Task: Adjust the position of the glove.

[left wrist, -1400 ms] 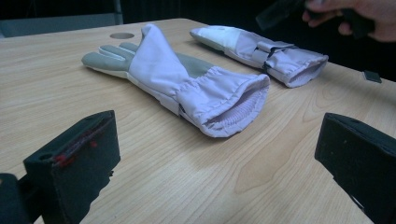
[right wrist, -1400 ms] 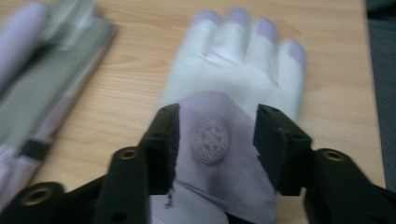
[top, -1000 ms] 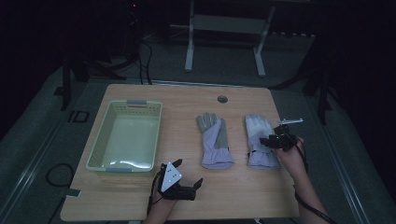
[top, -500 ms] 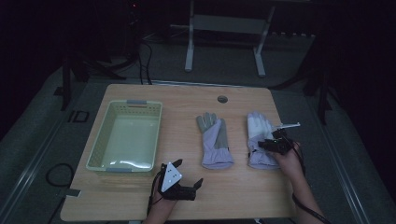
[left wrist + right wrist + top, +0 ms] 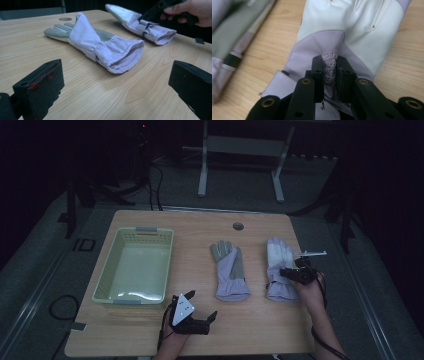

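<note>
The right tongs [image 5: 329, 71] have just been closing and now pinch a fold of the right-hand glove [image 5: 280, 265] near its cuff on the tabletop [image 5: 250, 325]. The left tongs [image 5: 200, 320] rest wide apart near the front edge. The green basket [image 5: 107, 282] lies left of the other glove [image 5: 230, 272].

Bare wood lies open between the pale green slatted plastic basket [image 5: 133, 270] and the lilac-and-grey fabric glove [image 5: 230, 270] — a passable lane. A narrower strip separates that glove from the white-and-lilac glove [image 5: 281, 267] — tighter passage.
</note>
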`<action>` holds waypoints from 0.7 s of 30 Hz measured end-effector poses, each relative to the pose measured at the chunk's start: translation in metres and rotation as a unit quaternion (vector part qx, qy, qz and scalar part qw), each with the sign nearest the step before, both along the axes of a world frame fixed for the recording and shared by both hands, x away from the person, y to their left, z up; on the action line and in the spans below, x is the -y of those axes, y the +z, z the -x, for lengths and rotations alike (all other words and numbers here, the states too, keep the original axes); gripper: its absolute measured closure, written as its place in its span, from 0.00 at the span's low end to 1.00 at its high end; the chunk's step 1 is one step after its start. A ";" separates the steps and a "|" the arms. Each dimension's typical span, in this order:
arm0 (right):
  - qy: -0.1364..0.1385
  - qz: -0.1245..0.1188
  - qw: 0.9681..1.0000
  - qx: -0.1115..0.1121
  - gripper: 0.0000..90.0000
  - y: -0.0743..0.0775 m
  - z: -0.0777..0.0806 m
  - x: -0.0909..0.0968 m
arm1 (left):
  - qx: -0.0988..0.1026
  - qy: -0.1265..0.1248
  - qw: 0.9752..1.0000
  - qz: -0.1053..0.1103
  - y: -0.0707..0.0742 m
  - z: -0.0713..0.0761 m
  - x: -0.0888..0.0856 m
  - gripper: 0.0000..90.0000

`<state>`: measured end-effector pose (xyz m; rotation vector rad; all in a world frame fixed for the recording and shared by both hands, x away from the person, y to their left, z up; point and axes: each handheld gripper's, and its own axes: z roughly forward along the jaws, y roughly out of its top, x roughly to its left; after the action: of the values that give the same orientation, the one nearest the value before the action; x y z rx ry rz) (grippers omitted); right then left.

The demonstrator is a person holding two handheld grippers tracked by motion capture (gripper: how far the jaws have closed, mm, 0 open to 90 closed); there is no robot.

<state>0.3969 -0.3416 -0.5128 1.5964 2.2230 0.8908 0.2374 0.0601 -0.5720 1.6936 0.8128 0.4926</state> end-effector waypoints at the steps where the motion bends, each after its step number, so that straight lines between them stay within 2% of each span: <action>1: -0.003 -0.002 1.000 0.005 0.88 0.004 0.001 0.000 | 0.000 0.000 1.000 0.000 0.000 0.000 0.000 0.00; 3: -0.005 -0.003 1.000 0.008 0.88 0.009 0.002 0.000 | 0.000 0.000 1.000 0.000 0.000 0.000 0.000 0.00; 4: -0.011 -0.007 1.000 0.017 0.89 0.022 0.004 0.001 | 0.000 0.000 1.000 0.000 0.000 0.000 0.000 0.00; 7: -0.012 -0.002 1.000 0.029 0.89 0.038 0.005 -0.001 | 0.000 0.000 1.000 0.000 0.000 0.000 0.000 0.00; 9: -0.013 0.001 0.999 0.035 0.89 0.043 0.006 -0.002 | 0.000 0.000 1.000 0.000 0.000 0.000 0.000 0.00; 10: -0.007 0.001 0.999 0.042 0.89 0.054 0.007 -0.004 | 0.000 0.000 1.000 0.000 0.000 0.000 0.000 0.00; 21: 0.024 -0.007 0.997 0.067 0.89 0.104 0.014 -0.020 | 0.000 0.000 1.000 0.000 0.000 0.000 0.000 0.00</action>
<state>0.3832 -0.3221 -0.4089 1.4481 2.1752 0.9978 0.2374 0.0601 -0.5720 1.6928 0.8136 0.4930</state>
